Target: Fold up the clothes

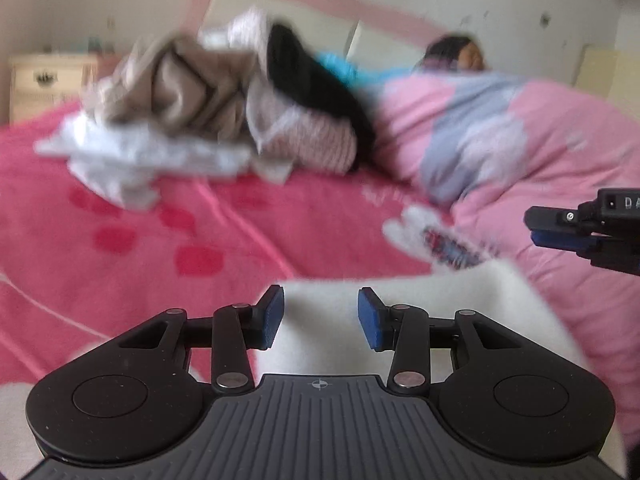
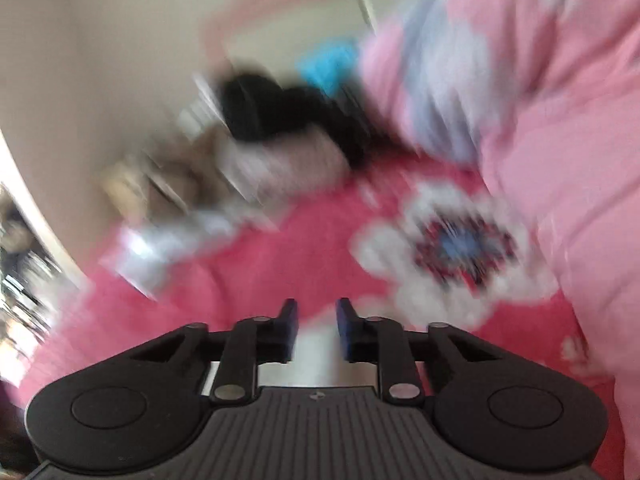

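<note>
Left gripper half open, blue pads either side of white fleecy garment, not pressing. Right gripper blurred; jaws look narrow with pale cloth between, grip unclear. Garment lies on red bedspread, near pink quilt; unfolded pile well apart, farther back. Risk: one-sided pull drags fleece askew; loose left pads slip off edge, fold goes crooked.

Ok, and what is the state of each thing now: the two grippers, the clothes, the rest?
left gripper: jaws apart, white garment between them; grip unclear.
right gripper: shut or nearly shut; picture blurred.
clothes pile: heaped, unfolded.
pink quilt: bunched up.
nightstand drawer: closed.
</note>
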### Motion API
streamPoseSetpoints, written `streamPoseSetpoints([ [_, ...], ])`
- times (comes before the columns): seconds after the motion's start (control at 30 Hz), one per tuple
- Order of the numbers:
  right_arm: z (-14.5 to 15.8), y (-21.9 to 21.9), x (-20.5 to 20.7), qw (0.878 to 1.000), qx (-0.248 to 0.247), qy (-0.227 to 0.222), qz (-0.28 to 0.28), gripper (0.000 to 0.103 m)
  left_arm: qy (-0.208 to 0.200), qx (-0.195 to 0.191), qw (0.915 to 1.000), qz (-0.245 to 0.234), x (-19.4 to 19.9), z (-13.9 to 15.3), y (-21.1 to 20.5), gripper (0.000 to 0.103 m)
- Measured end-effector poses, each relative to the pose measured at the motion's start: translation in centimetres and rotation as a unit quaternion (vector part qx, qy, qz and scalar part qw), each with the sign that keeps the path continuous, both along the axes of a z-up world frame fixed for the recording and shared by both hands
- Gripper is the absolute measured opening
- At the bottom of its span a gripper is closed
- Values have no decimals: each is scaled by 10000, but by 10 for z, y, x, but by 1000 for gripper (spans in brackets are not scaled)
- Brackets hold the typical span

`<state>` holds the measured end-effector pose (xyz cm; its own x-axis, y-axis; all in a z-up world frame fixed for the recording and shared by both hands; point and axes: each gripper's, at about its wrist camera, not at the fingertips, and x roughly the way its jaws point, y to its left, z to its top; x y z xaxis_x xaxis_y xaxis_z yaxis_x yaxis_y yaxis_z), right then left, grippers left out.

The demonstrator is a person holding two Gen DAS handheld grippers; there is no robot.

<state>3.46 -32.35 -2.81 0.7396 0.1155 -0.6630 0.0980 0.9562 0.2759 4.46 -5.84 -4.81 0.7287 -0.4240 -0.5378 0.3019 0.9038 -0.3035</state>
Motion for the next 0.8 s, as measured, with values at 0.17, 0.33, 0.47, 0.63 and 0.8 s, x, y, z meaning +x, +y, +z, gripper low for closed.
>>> streamPoseSetpoints([
  [0.17, 25, -12, -14, 9994, 347, -70, -53, 11, 144, -160, 9997, 72, 10, -5, 7, 46],
  [0.33, 66, -19, -49, 9919, 1044, 392, 603, 13, 287, -429, 9985, 194, -9, 21, 40, 45],
  [0.47, 24, 13, -46, 9903, 6, 1027, 935, 7, 641, -916, 9935, -231, -32, 25, 51, 45],
  [0.63, 49, 16, -55, 9883, 318, 1099, 1005, 13, 872, -257, 9958, -117, -46, 4, 37, 44],
  [0.8, 64, 39, -108, 9747, -89, 1459, 1689, 13, 451, -487, 9972, -334, -100, 34, 55, 45],
])
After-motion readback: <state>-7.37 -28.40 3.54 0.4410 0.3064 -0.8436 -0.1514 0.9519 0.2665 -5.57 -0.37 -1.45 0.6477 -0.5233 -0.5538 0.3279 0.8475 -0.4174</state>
